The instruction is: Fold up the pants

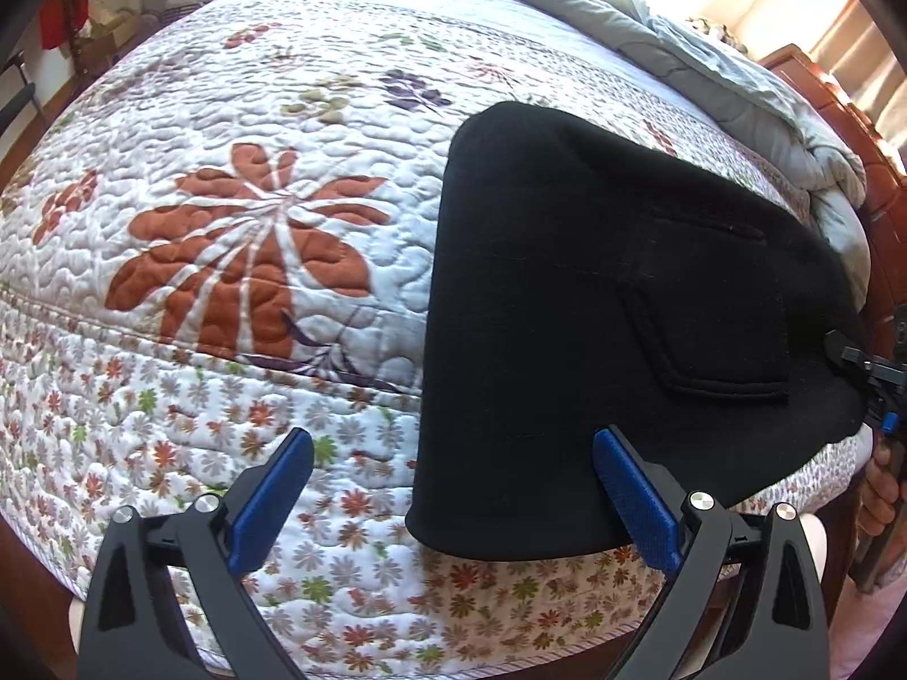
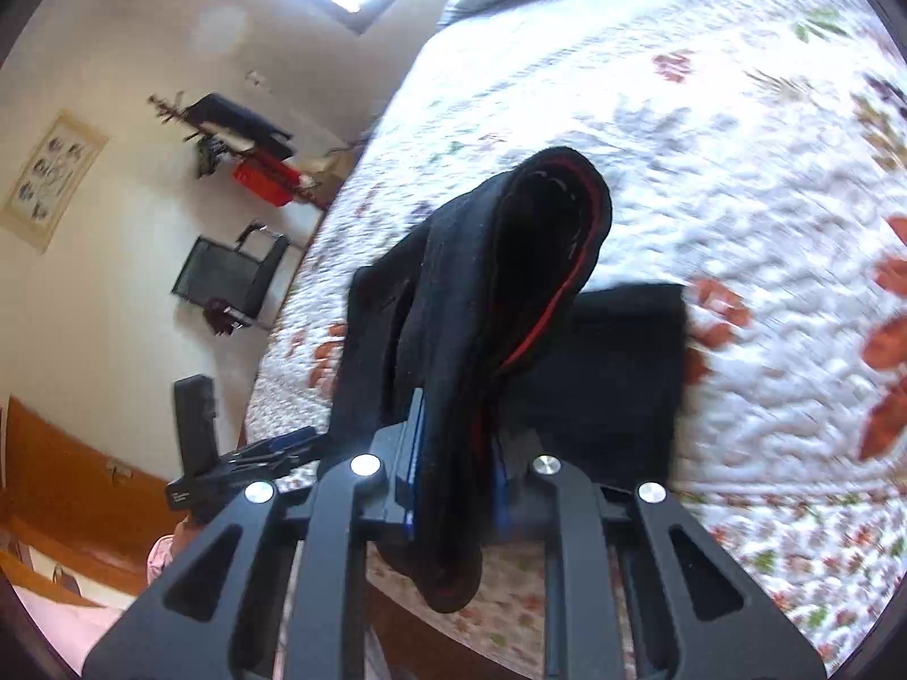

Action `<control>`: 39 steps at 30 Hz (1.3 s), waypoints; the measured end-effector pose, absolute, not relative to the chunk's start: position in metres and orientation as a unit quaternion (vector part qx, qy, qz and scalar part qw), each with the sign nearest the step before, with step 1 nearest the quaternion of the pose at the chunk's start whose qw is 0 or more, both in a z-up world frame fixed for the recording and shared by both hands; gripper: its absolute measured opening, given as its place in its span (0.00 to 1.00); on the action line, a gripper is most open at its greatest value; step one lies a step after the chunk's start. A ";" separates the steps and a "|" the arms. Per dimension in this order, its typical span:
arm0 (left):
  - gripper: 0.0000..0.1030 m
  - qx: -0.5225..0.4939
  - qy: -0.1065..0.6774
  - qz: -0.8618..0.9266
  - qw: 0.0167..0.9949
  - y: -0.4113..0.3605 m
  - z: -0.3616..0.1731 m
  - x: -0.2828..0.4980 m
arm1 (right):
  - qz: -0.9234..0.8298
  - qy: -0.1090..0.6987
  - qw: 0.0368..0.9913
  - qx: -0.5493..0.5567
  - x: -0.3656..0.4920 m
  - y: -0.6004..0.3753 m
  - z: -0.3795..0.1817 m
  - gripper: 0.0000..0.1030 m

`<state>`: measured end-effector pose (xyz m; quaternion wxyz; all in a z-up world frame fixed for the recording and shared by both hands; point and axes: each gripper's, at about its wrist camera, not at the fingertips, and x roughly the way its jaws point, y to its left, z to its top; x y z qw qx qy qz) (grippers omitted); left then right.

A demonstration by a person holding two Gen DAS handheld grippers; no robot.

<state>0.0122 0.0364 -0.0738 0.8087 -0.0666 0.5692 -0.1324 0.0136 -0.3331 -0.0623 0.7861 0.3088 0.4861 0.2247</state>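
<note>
— Start on the left. What's the left claw (image 1: pixel 453 453) doing?

— It's spread wide apart over the near edge of the bed (image 1: pixel 170 396), holding nothing. One blue finger (image 1: pixel 272 498) hangs above the flowered quilt (image 1: pixel 255 226); the other blue finger sits over the near hem of the black pants (image 1: pixel 595 311). I can't tell whether that pad actually touches the cloth.

— And the pants themselves?

— Folded into a dark slab, lying flat on the quilt toward the bed's right side, a sewn pocket (image 1: pixel 714 340) facing up. A rumpled grey blanket (image 1: pixel 708 56) lies beyond them.

— What about the far right?

— The right claw (image 1: pixel 867 379) is at the pants' right edge, seen only partly from the left camera. From its own camera, the right claw (image 2: pixel 453 476) is clamped tight on a bunched fold of the pants (image 2: pixel 482 311), lifted up off the bed, with a red lining edge (image 2: pixel 544 317) showing along the raised loop. The rest of the pants lie flat on the quilt (image 2: pixel 737 141) below it.

— Anything beside it?

— The left claw (image 2: pixel 272 447) shows low at its left.
</note>
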 end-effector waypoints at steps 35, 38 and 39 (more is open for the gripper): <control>0.77 -0.190 0.591 -0.260 0.739 0.014 -0.095 0.173 | 0.190 0.530 0.776 0.284 0.091 -0.364 -0.092 0.21; 0.61 -0.163 0.597 -0.238 0.748 0.005 -0.094 0.173 | 0.196 0.519 0.784 0.280 0.091 -0.366 -0.084 0.18; 0.60 -0.149 0.595 -0.234 0.754 0.002 -0.093 0.171 | 0.194 0.520 0.784 0.278 0.092 -0.366 -0.085 0.18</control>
